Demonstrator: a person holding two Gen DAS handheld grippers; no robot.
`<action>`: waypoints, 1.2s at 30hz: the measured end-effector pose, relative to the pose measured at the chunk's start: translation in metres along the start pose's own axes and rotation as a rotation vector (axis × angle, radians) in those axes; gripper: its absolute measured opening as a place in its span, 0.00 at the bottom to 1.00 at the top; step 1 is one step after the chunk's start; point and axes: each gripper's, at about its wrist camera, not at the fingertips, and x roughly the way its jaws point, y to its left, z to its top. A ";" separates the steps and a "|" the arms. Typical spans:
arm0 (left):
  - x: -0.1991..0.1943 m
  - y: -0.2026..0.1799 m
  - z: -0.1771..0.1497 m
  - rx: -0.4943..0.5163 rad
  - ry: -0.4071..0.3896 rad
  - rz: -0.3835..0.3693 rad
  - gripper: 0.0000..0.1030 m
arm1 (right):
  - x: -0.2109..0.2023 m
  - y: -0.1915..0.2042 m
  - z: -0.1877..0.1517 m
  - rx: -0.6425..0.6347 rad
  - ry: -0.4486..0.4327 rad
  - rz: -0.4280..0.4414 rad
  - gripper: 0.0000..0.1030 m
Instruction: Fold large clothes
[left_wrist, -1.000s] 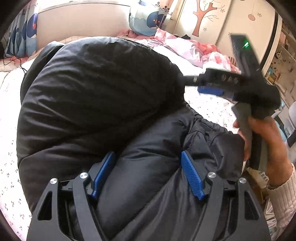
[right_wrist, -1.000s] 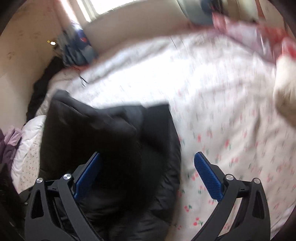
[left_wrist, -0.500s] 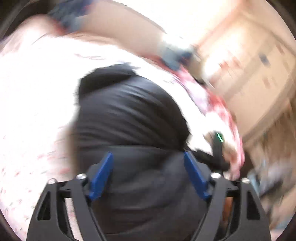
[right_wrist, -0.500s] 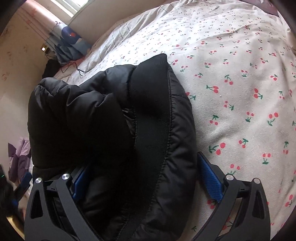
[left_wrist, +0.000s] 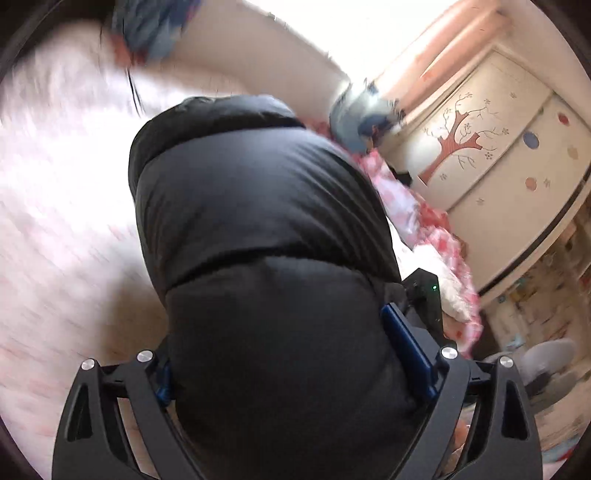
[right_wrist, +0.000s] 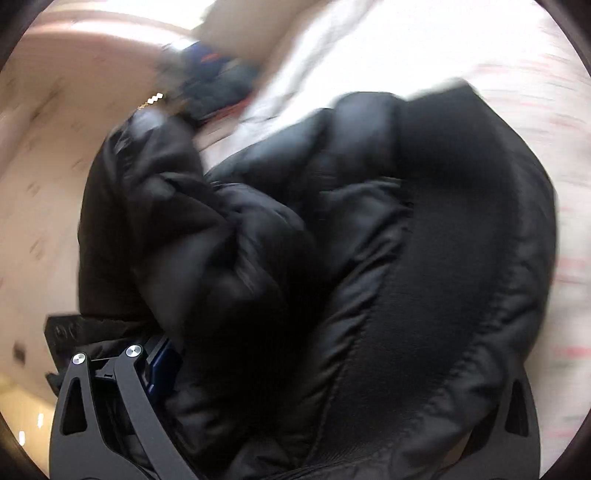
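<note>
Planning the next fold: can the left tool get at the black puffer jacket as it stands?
Probably yes. The black puffer jacket already bulges between the left tool's blue pads, whose jaws are opening, with nothing in the way.

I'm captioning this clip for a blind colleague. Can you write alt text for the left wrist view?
A puffy black jacket fills the middle of the picture, bunched between the two fingers of the left claw, whose jaws are opening. It lies on a bed with a pale, blurred sheet; a wardrobe with a tree picture stands at the right.

Puffy jacket (left_wrist: 266, 229) apparently blocking both tongs
</note>
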 end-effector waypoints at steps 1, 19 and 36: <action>-0.019 0.001 0.004 0.027 -0.020 0.037 0.86 | 0.019 0.012 -0.002 -0.011 0.027 0.034 0.94; -0.054 0.111 -0.056 -0.056 0.097 0.480 0.89 | 0.046 0.146 -0.006 -0.566 -0.059 -0.269 0.93; -0.101 0.095 -0.067 -0.042 -0.023 0.401 0.92 | 0.048 0.049 -0.071 -0.270 0.158 -0.327 0.93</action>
